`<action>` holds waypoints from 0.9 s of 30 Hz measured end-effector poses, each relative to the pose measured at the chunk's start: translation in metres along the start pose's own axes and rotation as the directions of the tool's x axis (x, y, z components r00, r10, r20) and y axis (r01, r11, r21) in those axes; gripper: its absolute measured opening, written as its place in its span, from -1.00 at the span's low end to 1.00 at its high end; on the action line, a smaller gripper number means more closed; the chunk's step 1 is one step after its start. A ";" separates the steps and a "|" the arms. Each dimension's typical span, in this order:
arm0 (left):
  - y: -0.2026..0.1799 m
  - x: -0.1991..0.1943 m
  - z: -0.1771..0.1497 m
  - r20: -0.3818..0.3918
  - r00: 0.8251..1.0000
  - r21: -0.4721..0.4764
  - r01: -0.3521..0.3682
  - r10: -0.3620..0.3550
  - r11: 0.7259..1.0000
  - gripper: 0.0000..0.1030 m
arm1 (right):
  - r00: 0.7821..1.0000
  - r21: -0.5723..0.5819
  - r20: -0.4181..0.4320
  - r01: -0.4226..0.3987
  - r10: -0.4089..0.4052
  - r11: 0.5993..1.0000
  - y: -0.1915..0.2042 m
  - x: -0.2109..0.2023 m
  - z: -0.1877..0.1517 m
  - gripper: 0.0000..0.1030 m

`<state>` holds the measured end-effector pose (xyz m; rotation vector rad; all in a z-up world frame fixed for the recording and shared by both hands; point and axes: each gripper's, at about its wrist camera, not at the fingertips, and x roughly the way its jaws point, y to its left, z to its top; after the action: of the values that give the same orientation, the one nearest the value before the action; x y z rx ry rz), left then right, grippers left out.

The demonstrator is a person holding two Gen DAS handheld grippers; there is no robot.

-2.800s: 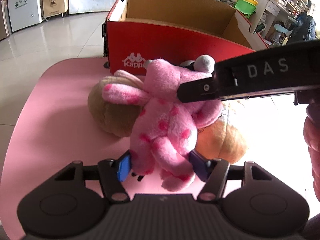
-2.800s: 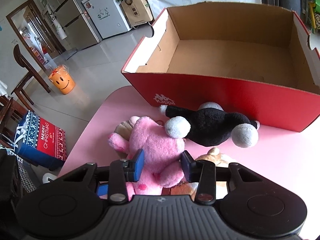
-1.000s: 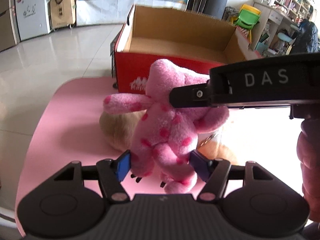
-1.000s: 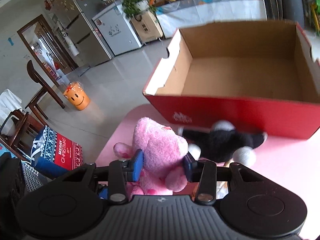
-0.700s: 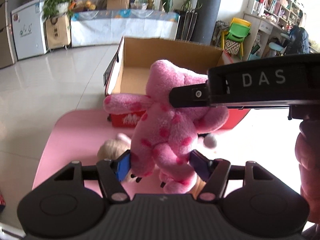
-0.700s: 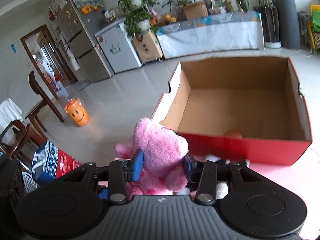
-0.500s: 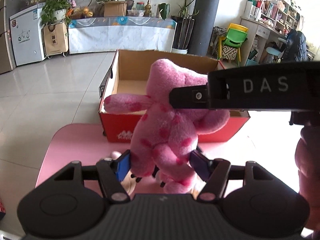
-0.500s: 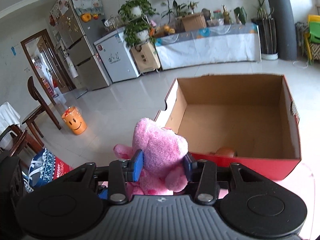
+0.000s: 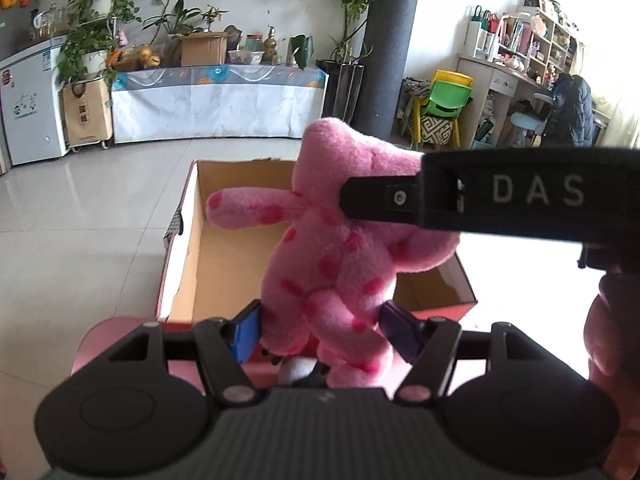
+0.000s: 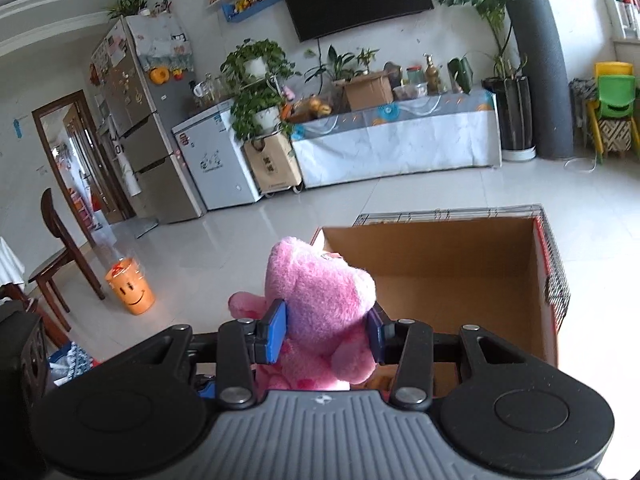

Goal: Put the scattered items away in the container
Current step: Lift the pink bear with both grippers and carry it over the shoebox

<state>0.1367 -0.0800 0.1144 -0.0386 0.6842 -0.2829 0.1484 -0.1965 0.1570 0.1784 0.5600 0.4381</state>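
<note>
Together both grippers clamp the pink plush (image 9: 336, 264) aloft.

black tongs (image 9: 320, 334) with blue pads, lettered "das".

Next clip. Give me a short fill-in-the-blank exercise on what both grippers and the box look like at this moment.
1. Both grippers are shut on the same ____ plush toy.
2. The left gripper clamps the toy's ____ end, near its legs.
3. The right gripper clamps the toy's ____.
4. The cardboard box beyond the toy is red outside and ____ on top.

Missing words: pink; lower; head; open
</note>
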 end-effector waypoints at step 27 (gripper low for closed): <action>0.008 0.080 0.044 0.024 0.999 -0.028 0.049 -0.048 0.998 0.24 | 0.998 0.055 0.046 0.040 -0.043 0.998 -0.039 0.051 0.029 -0.21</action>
<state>0.2256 -0.0968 0.0984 -0.0854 0.6649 -0.3192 0.2161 -0.2095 0.1460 0.2283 0.5283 0.3775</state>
